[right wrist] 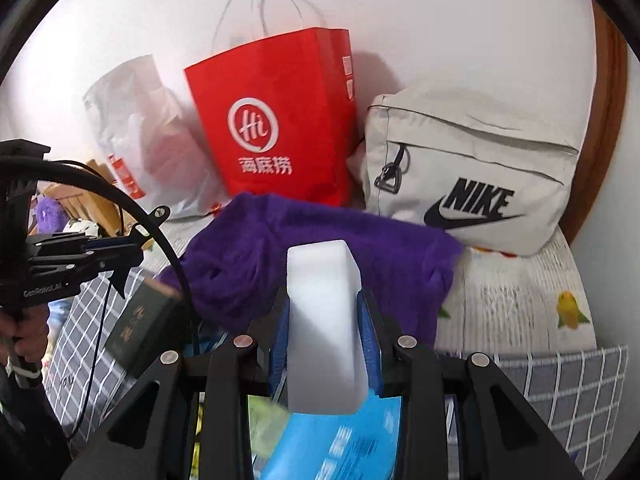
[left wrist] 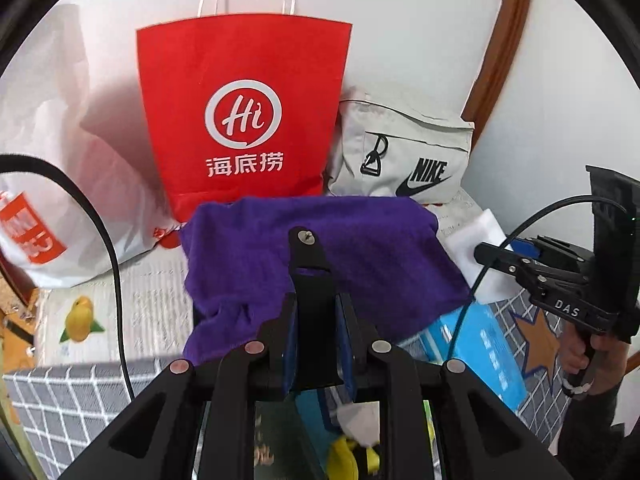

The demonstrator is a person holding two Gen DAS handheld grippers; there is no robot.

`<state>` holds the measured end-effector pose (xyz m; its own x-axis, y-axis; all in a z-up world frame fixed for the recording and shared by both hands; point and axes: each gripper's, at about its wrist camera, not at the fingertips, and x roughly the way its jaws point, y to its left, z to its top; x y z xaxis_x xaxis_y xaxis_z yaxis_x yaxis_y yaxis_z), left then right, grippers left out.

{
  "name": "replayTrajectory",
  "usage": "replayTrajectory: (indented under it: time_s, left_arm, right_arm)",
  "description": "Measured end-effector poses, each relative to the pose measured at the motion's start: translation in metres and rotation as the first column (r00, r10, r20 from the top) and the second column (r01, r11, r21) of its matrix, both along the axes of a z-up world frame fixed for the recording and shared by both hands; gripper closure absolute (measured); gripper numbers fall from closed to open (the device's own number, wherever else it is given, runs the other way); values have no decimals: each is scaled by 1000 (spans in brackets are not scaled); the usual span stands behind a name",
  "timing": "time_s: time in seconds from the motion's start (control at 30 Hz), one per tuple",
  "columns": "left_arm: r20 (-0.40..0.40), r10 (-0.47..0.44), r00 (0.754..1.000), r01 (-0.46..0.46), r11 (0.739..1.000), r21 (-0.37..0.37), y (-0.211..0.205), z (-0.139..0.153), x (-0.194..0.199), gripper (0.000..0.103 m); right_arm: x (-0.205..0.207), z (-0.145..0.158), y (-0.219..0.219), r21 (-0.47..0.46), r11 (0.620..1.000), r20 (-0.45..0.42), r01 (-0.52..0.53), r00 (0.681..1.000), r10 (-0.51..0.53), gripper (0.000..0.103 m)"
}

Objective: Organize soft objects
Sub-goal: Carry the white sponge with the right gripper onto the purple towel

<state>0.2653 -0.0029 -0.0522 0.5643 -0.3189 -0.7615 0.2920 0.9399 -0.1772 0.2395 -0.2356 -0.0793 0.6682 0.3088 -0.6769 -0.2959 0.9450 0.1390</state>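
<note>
A white foam sponge block (right wrist: 320, 272) stands upright between the blue pads of my right gripper (right wrist: 322, 296), which is shut on it. In the left wrist view that right gripper (left wrist: 485, 253) comes in from the right with the sponge (left wrist: 466, 242) at its tip. A purple fleece cloth (left wrist: 360, 248) lies bunched on the bed, just beyond my left gripper (left wrist: 306, 240), whose jaws are together with nothing seen between them. From the right wrist view, the left gripper (right wrist: 154, 219) hangs left of the cloth (right wrist: 320, 224), apart from it.
A red paper bag (left wrist: 244, 112), a white plastic bag (left wrist: 60, 152) and a grey Nike bag (left wrist: 404, 152) stand against the wall behind the cloth. A blue packet (left wrist: 480, 360) and a dark green box (right wrist: 144, 320) lie on the checked quilt (right wrist: 560, 392). A cable (left wrist: 116, 264) hangs at left.
</note>
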Motion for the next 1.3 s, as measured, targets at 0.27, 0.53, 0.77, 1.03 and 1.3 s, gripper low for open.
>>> replayTrajectory:
  time_s: [0.27, 0.53, 0.77, 1.03, 1.3]
  left_arm:
    - [-74, -19, 997, 15, 998, -56, -1, -23, 59, 85]
    - [-156, -20, 987, 10, 998, -65, -6, -59, 104, 85]
    - [-194, -14, 981, 6, 999, -43, -8, -77, 120, 85]
    - [-200, -1, 980, -6, 999, -31, -4, -83, 129, 85]
    - [-205, 11, 979, -14, 1000, -11, -3, -89, 134, 85]
  right_arm:
    - [60, -9, 1, -11, 1000, -20, 27, 999, -28, 70]
    - [101, -39, 0, -38, 998, -101, 44, 994, -47, 70]
    - [122, -59, -3, -64, 997, -141, 49, 988, -57, 70]
    - [134, -70, -12, -63, 996, -161, 67, 984, -77, 70]
    - [143, -85, -20, -67, 992, -185, 109, 976, -119, 70]
